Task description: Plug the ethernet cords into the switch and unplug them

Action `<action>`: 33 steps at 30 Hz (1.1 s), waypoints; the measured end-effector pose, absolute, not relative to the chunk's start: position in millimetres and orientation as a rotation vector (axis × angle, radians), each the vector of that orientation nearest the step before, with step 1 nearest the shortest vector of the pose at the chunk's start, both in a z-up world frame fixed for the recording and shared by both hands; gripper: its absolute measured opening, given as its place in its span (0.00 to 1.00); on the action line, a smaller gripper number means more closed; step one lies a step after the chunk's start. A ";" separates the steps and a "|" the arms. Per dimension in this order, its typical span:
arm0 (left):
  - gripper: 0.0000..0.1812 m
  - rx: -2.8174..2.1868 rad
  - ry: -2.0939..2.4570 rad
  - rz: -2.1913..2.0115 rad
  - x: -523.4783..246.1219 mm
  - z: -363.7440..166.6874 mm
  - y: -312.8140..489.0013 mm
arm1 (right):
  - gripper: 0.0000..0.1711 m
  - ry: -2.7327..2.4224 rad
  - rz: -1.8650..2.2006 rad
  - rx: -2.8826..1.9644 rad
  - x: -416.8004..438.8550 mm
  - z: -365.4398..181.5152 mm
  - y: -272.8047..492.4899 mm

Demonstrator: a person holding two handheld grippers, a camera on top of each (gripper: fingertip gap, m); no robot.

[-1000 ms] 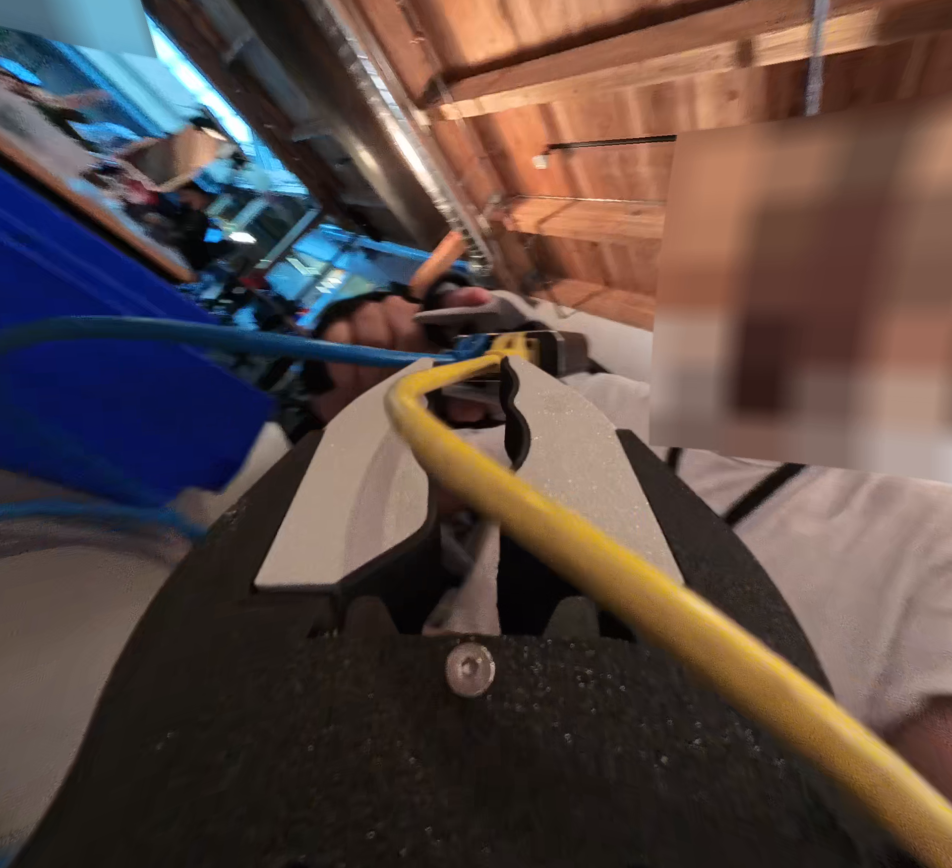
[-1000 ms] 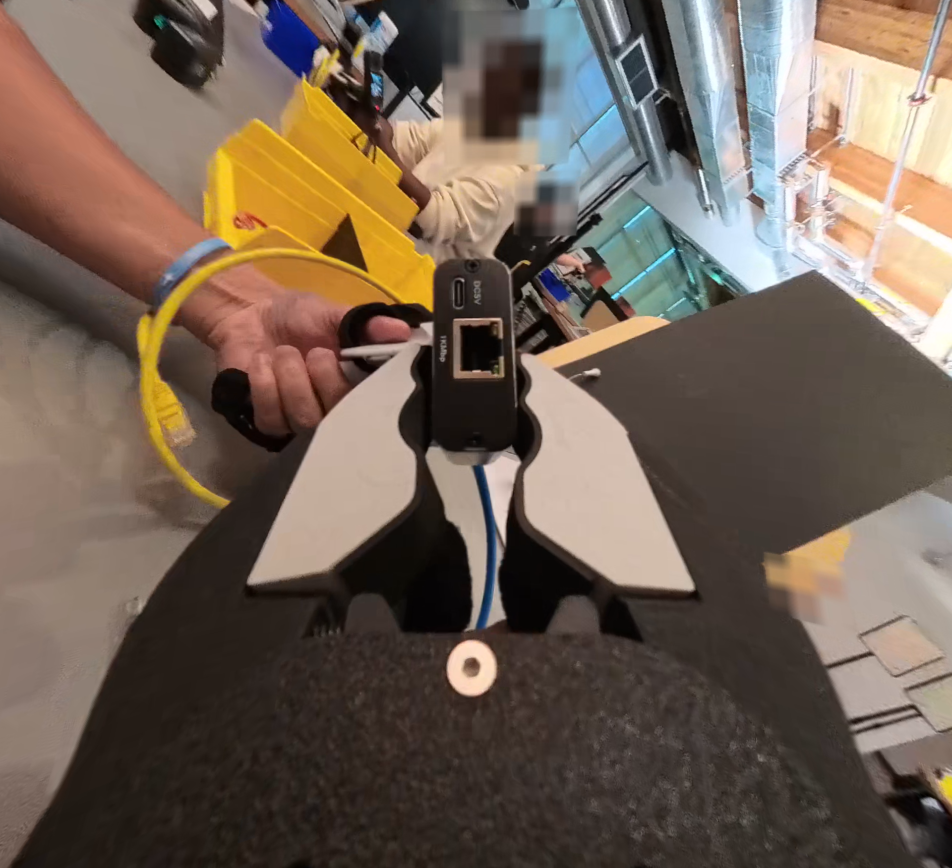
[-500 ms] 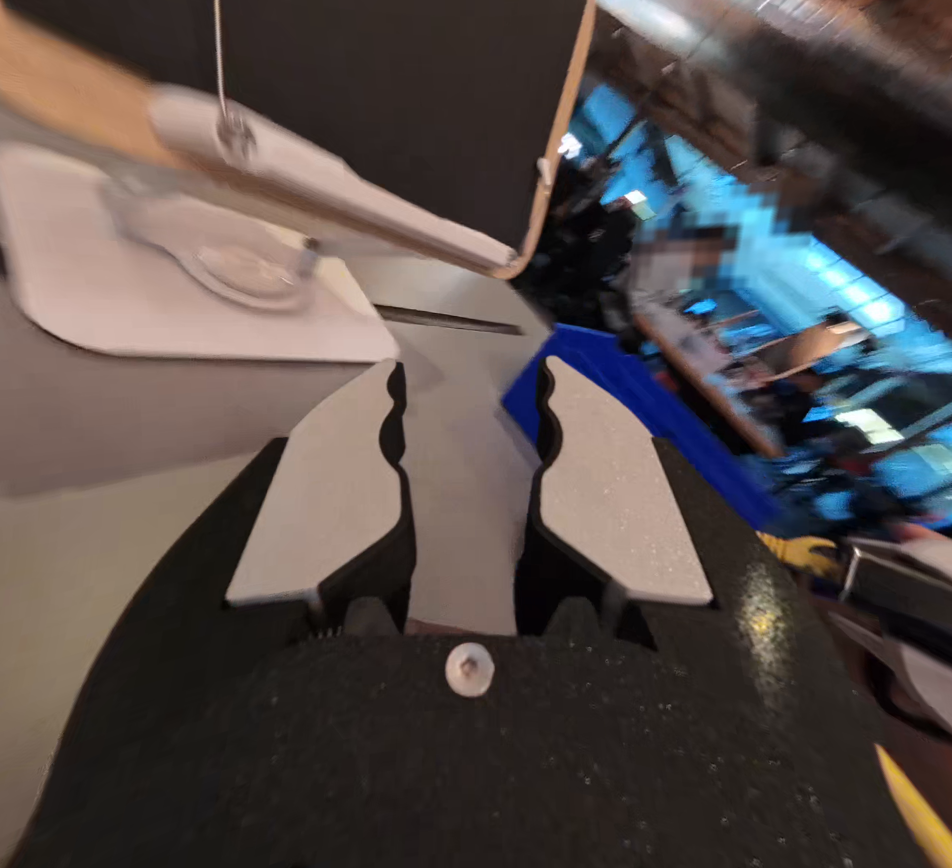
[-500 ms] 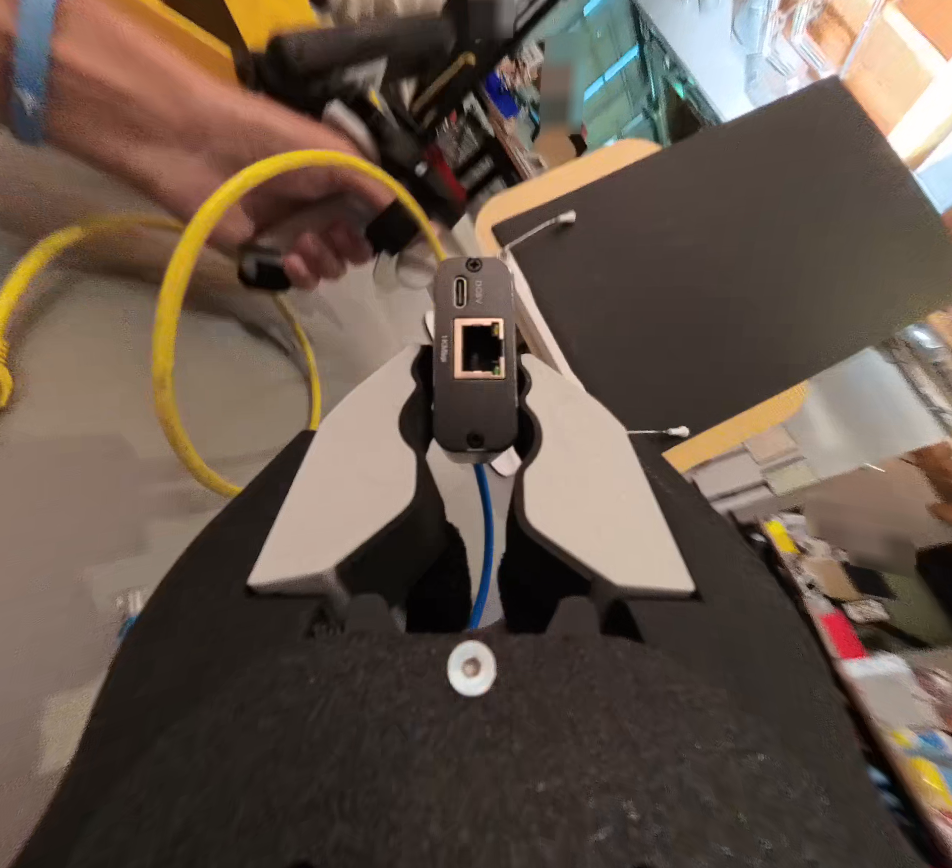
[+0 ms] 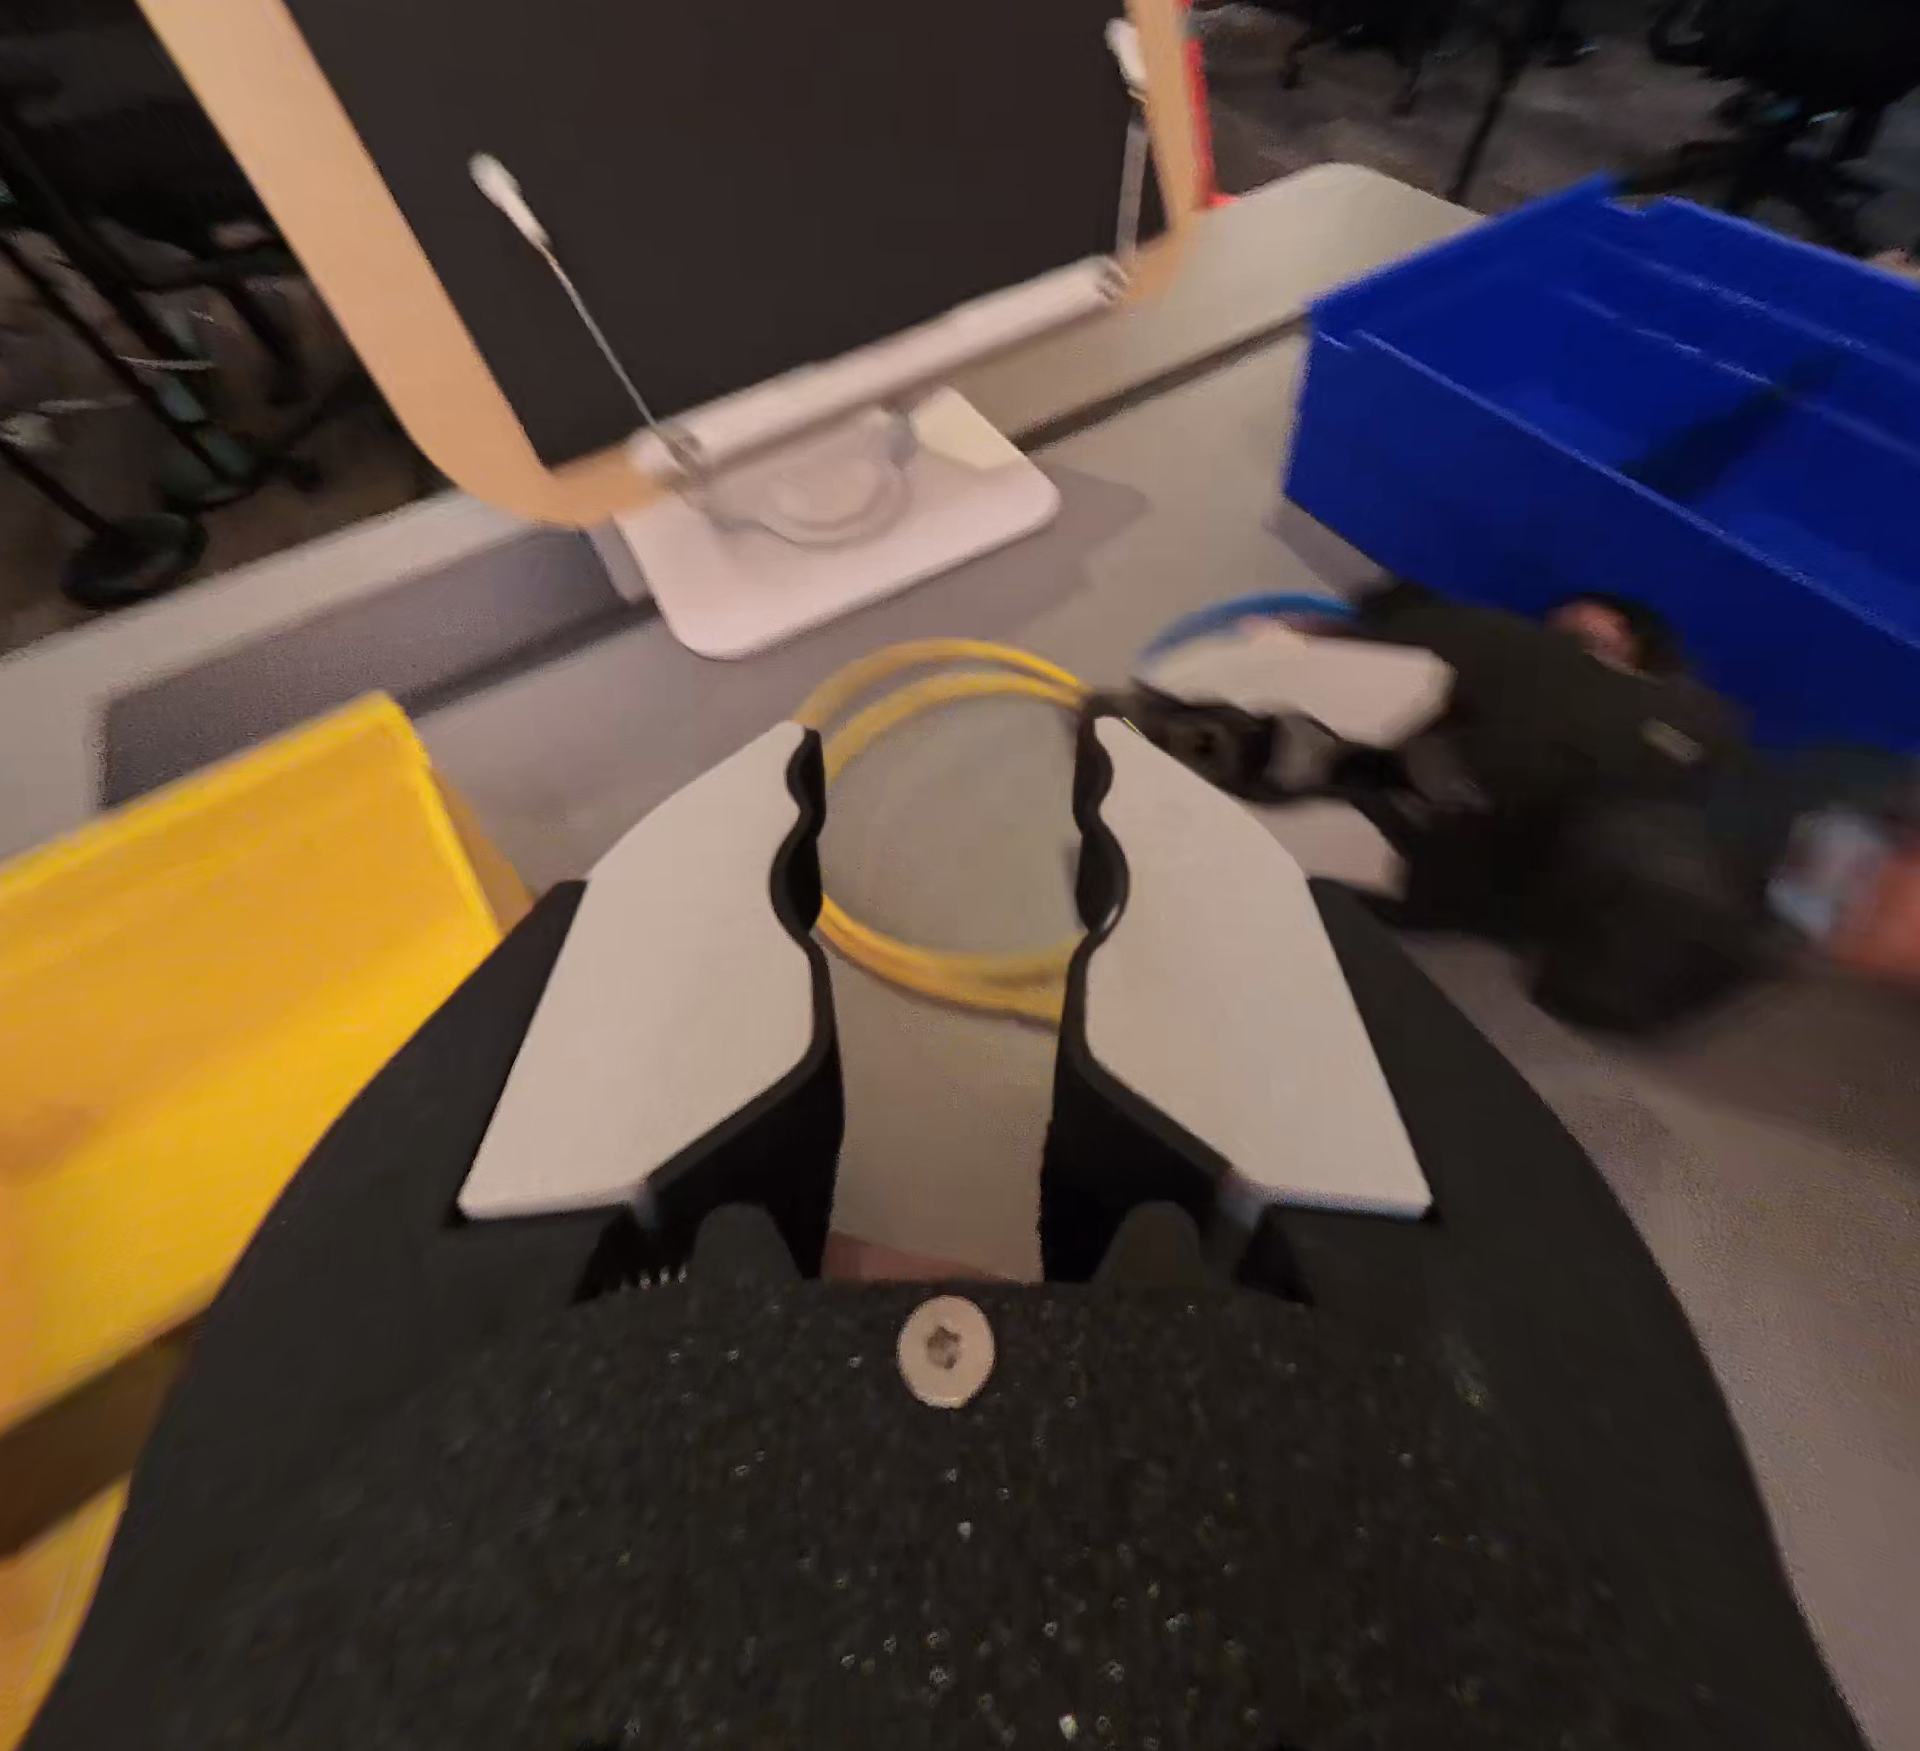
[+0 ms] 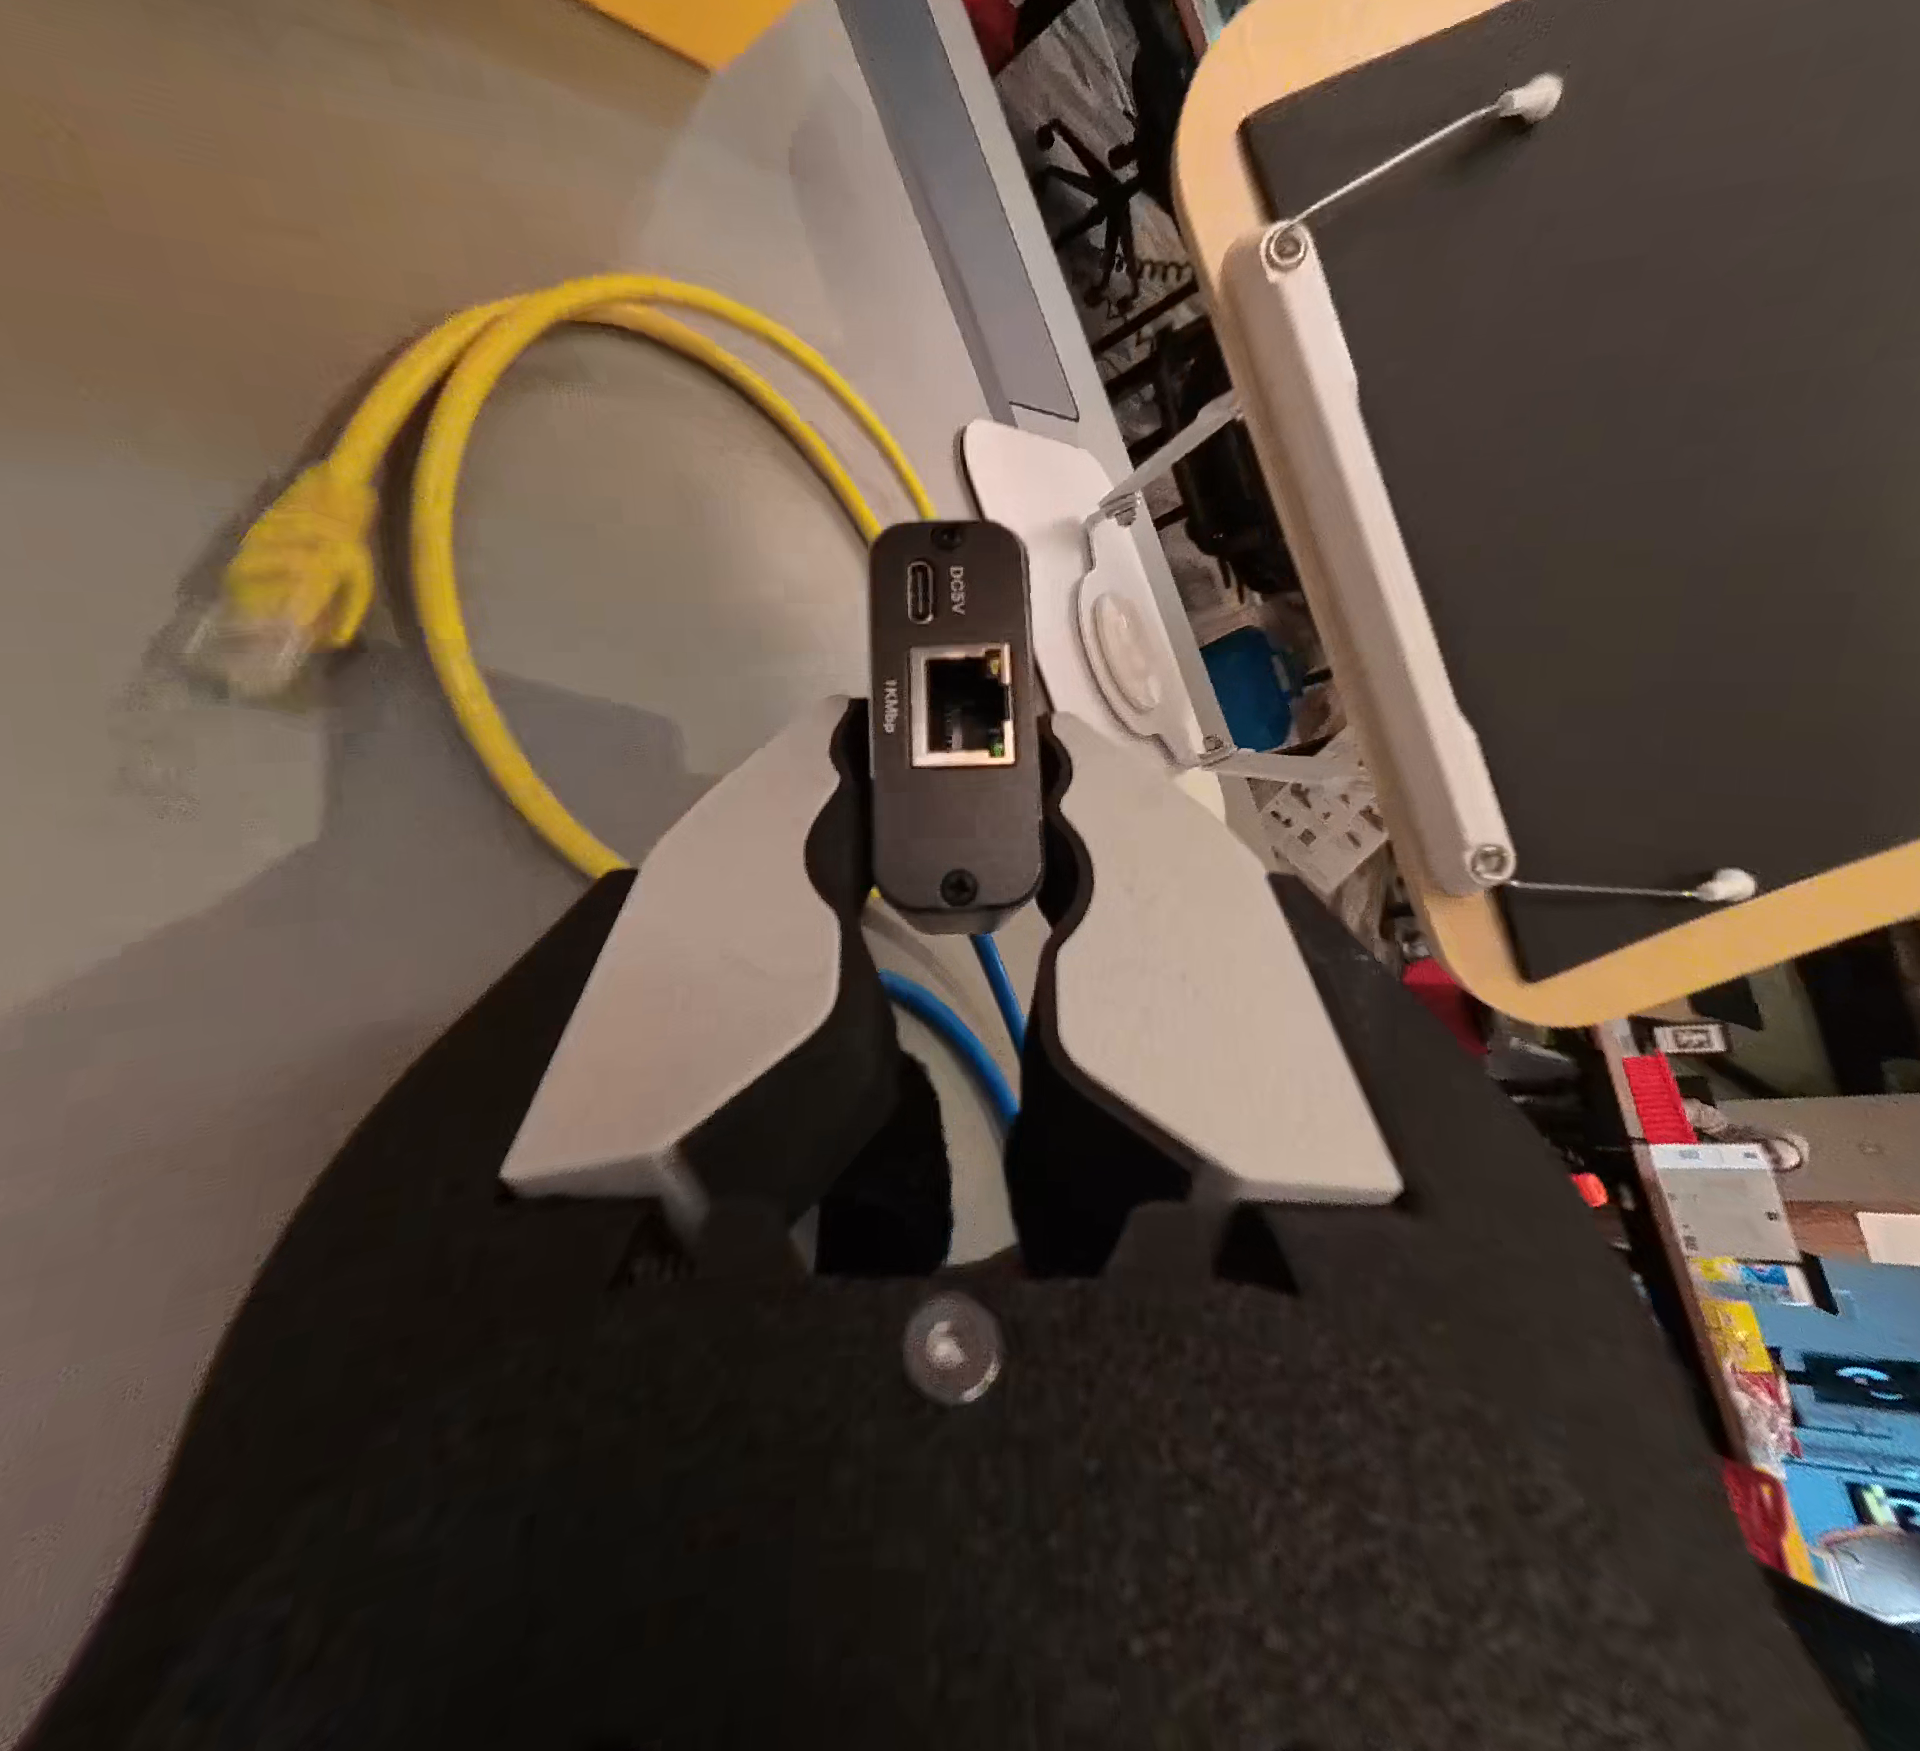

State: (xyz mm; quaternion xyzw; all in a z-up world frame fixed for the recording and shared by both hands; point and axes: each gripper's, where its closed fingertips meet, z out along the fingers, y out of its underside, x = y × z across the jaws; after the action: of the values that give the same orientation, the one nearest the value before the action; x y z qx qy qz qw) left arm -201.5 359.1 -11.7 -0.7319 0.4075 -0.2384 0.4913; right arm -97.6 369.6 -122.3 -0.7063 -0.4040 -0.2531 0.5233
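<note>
**Empty left gripper over a loose yellow cord, switch held fast in the right**

Our left gripper (image 5: 945, 828) stands open with nothing between its jaws, hanging above the coiled yellow cord (image 5: 935, 958) that lies on the grey worktop (image 5: 1558, 1130). Our right gripper (image 6: 954, 797) is closed on the small black switch (image 6: 956, 735), whose ethernet port faces away from us and is empty. A blue cord (image 6: 992, 1005) runs from behind the switch back between the jaws; we cannot see whether it is seated in a port there.

What could go wrong, as we judge it: the yellow cord is a springy double loop, so pinching the cable instead of the boot would let the yellow plug (image 6: 281, 589) swing off line and miss the port. The clear plug tip lies well to the left of the switch, and a grip that covers its latch could stop it clicking home. The switch is held only by its narrow sides, so a hard push might tilt it in the jaws. The blue cord could snag as we turn.

Room is fair in the middle. A yellow bin (image 5: 208, 1026) crowds the left, a blue bin (image 5: 1621, 475) the right, and a dark board on a white stand (image 5: 831, 538) closes off the far side near the worktop's edge.
</note>
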 end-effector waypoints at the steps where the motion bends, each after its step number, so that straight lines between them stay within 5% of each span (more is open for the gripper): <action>1: 0.25 -1.785 0.986 -0.633 -210.6 -21.4 335.3 | 0.16 -0.975 -0.619 -1.678 -95.6 -124.6 373.8; 11: 0.24 -1.849 0.729 -0.688 -298.8 -124.0 199.5 | 0.16 -0.965 -0.674 -1.507 -95.5 -131.7 378.9; 30: 0.25 -1.834 1.014 -0.950 -287.7 -125.5 192.5 | 0.16 -0.931 -0.559 -1.521 -97.2 -129.5 376.9; 33: 0.18 -1.813 1.244 -1.207 -286.6 -116.8 158.8 | 0.16 -0.941 -0.567 -1.515 -98.2 -130.1 376.3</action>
State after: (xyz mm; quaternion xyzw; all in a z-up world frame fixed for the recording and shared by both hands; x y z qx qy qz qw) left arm -286.6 158.8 -116.8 -0.6868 0.4714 -0.4573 0.3113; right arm -98.2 376.3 -130.1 -0.6518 -0.4050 -0.2439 0.5930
